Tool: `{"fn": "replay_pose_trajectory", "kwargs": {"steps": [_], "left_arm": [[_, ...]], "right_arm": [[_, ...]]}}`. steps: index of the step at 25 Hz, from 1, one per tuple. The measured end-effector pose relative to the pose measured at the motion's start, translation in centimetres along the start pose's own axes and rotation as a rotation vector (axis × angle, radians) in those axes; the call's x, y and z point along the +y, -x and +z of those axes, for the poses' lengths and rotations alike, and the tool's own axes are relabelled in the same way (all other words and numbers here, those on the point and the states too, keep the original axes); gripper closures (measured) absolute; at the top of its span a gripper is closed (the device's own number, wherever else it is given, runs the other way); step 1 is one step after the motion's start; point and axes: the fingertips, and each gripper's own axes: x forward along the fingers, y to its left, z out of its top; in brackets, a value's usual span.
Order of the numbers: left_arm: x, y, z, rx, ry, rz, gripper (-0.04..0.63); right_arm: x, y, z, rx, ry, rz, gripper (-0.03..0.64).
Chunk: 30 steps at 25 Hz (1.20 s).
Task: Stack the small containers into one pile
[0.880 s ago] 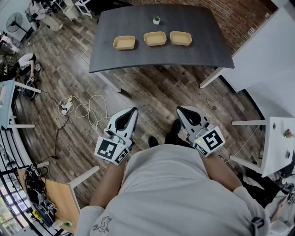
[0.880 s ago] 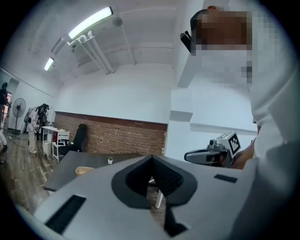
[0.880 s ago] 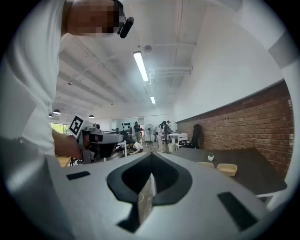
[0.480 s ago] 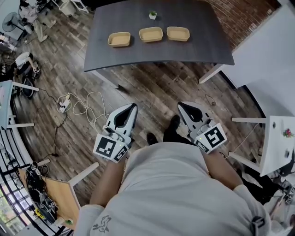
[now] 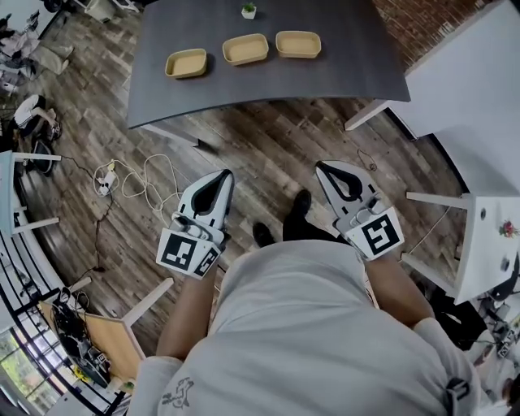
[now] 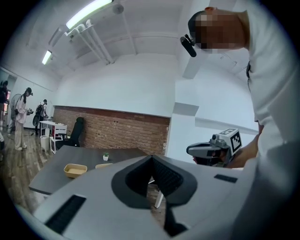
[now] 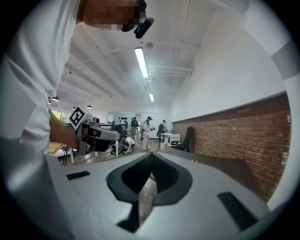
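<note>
The table [image 5: 325, 77] is seen well ahead. The left hand-held gripper [image 5: 225, 173] and right hand-held gripper [image 5: 319, 165] are both shut, nothing pinched. On the table the left container [image 5: 186, 62], middle container [image 5: 245, 49] and right container [image 5: 298, 44] are lined up. They're probably light and thin-walled, so best pinched at a side rim.

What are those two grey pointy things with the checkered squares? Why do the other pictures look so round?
A person stands looking down, and a camera on their head took the view from above. Each hand holds a pinching tool: the left gripper and the right gripper. The two round pictures come from small cameras riding on those tools. Both are pinched shut and hold nothing. Ahead, on the dark table, three tan containers sit in a row, apart from each other, with a tiny potted plant behind them.
</note>
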Motion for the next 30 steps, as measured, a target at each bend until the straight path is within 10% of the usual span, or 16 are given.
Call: {"fn": "replay_pose_trajectory", "kwargs": {"steps": [17,30], "left_arm": [[-3.8,-14.1,1.6,0.035,-0.053,-0.079,0.584],[-6.5,-18.5,3.2,0.018,-0.072,-0.142,0.584]], "right_arm": [[-14.2,3.7,-1.5,0.004,-0.009,-0.083,0.541],[-16.6,5.5,-2.4,0.011,-0.054,-0.107,0.488]]}}
